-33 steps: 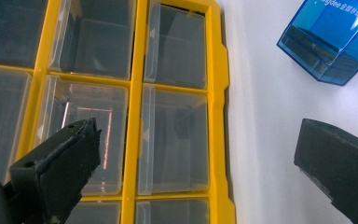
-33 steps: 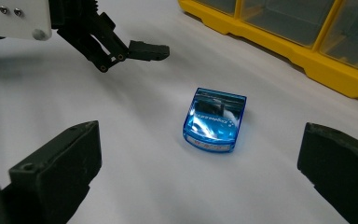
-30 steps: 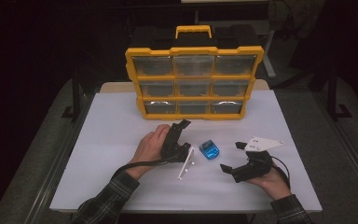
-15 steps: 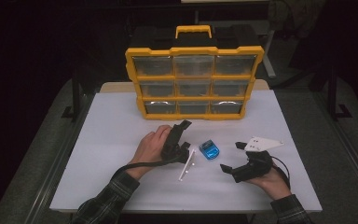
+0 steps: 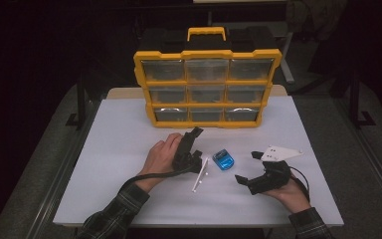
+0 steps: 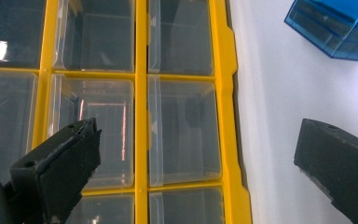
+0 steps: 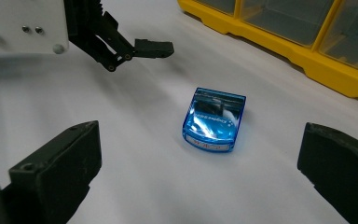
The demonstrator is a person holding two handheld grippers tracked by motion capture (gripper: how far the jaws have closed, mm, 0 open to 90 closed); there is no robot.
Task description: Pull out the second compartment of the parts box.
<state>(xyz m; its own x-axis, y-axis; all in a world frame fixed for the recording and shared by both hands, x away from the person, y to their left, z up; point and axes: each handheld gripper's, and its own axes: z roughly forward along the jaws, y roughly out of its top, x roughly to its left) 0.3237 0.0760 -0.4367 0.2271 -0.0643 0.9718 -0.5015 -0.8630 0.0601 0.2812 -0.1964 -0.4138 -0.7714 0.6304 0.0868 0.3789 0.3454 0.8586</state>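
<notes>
While I hold one tool in each hand, I count two grippers, one small blue box [image 5: 223, 160] and one yellow organizer case [image 5: 207, 82] with nine clear drawers in three rows of three, standing upright in the upper middle of the high view on the white table [image 5: 119, 144]. My left gripper [image 5: 191, 147] sits just left of centre in that view, its jaws spread wide and holding nothing; in its own view they frame the drawers, with the blue box in the upper right corner. My right gripper [image 5: 251, 167] lies lower right of centre, jaws also wide apart and empty, pointing toward the box.

Compared with the picture of a second ago, almost nothing has changed: both grippers and the box keep their places.

The blue box lies at the centre of the right gripper view [image 7: 214, 120], between my two jaws but farther off, touching neither. It is translucent, glossy, with rounded front corners and a pale label strip along its near edge, lying flat on the table.
</notes>
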